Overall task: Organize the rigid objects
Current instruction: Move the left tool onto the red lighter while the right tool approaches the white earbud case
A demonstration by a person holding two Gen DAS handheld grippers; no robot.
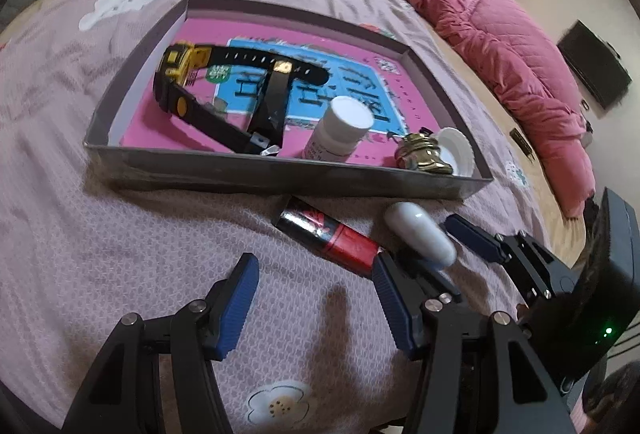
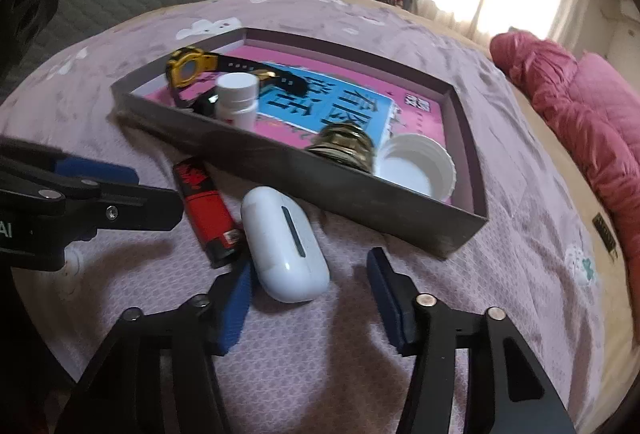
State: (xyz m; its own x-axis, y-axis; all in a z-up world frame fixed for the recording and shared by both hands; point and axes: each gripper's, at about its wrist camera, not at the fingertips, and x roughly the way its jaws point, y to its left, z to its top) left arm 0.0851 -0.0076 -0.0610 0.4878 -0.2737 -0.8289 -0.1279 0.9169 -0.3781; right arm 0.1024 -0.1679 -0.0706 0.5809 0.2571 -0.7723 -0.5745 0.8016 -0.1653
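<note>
white oval plastic case: on the mauve quilt, just in front of the grey tray's near wall, long axis running away from the right gripper's fingers.
red and black lighter: just left of the case, roughly parallel to it.
left gripper: fingers apart, empty, nearer the lighter.
right gripper: fingers apart, straddling the case's near end, not yet pressing; nearer hand.

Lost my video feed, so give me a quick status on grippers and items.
Both grippers open: right gripper straddling white case, left gripper near red lighter. Both items outside tray. Nothing blocking.
</note>
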